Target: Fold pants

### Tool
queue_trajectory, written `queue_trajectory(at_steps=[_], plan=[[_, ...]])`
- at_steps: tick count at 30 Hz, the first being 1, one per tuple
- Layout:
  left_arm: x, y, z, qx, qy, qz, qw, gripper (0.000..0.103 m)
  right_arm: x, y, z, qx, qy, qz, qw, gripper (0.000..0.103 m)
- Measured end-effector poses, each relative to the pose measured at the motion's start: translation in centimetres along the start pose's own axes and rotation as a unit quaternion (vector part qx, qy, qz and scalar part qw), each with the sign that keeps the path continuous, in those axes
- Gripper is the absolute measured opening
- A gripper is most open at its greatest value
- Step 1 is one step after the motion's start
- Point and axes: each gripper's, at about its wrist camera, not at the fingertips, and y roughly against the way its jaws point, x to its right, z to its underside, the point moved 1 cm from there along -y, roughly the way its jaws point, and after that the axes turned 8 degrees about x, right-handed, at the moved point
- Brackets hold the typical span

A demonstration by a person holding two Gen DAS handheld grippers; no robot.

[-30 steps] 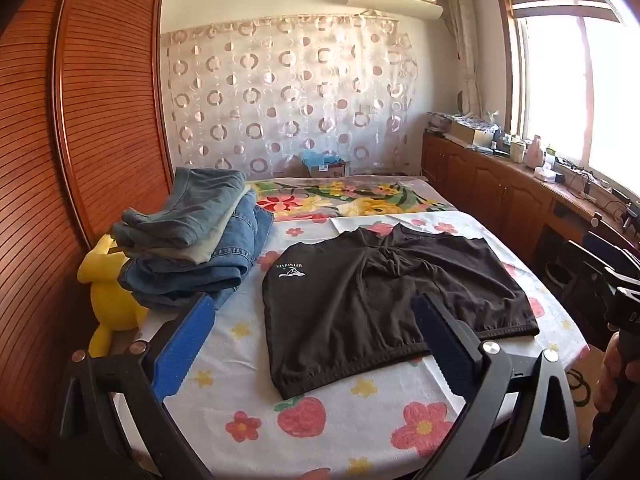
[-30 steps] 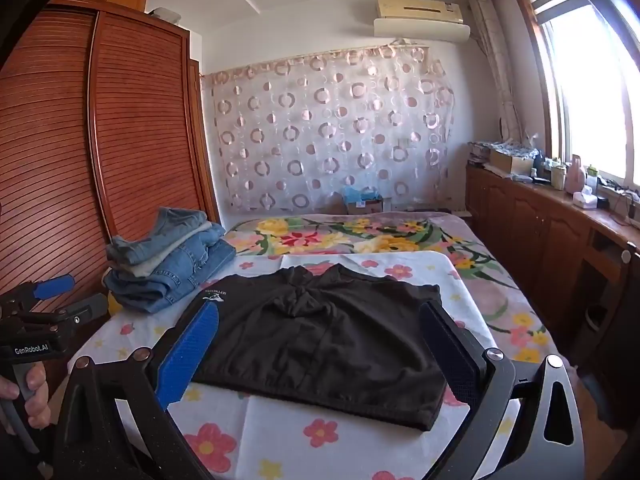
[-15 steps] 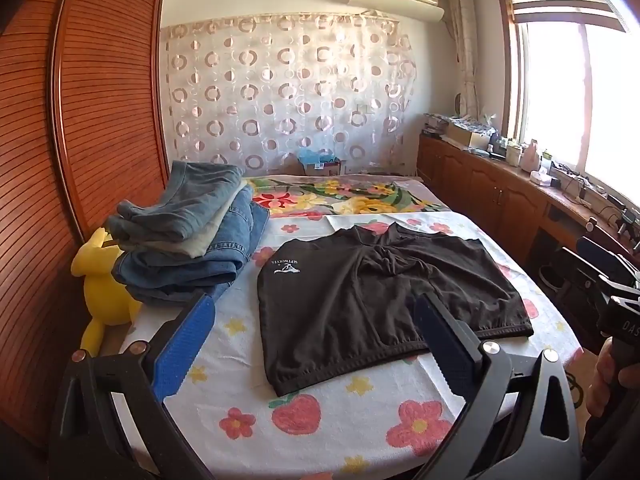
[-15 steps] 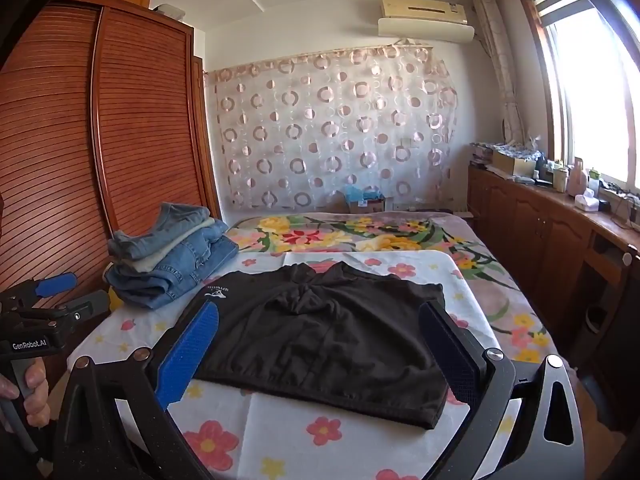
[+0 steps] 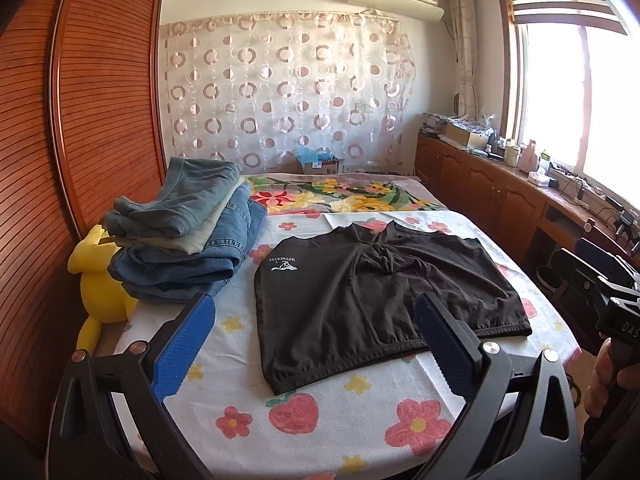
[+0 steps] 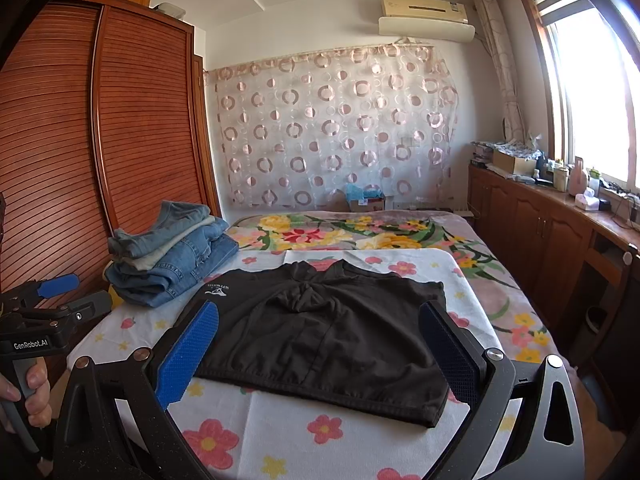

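From my left wrist view, the black shorts [image 5: 372, 300] lie flat on the bed [image 5: 352, 412], straight ahead of my left gripper [image 5: 316, 344] and a little beyond it. My left jaws stand wide apart, holding nothing. The waistband runs crosswise nearest me, its left corner just ahead between my fingers; the leg hems point away. The long axis runs left to right. A stack of jeans [image 5: 184, 232] sits just left of the shorts, close to their left edge, so room there is tight. The near strip of bed is free.

From my right wrist view, the shorts [image 6: 320, 332] lie directly ahead, spanning the gap between my fingers. My right gripper [image 6: 320, 356] is also wide open and empty, hanging above the near edge. The right waistband corner lies near my right finger, with bare sheet beyond. I judge each gripper is nearest its own waistband corner, so a sideways fold looks possible, away from the jeans [image 6: 172, 256].
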Motion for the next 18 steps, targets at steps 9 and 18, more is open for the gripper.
queue_trajectory(at_steps=[9,18], plan=[[-0.04,0.01,-0.03,0.0,0.0,0.0,1.0,0.1,-0.03,-0.01,0.0,0.0,0.0,0.0,1.0,0.1],[0.09,-0.05,-0.1,0.001,-0.004,-0.002,1.0,0.101,-0.03,-0.02,-0.01,0.0,0.001,0.0,1.0,0.1]])
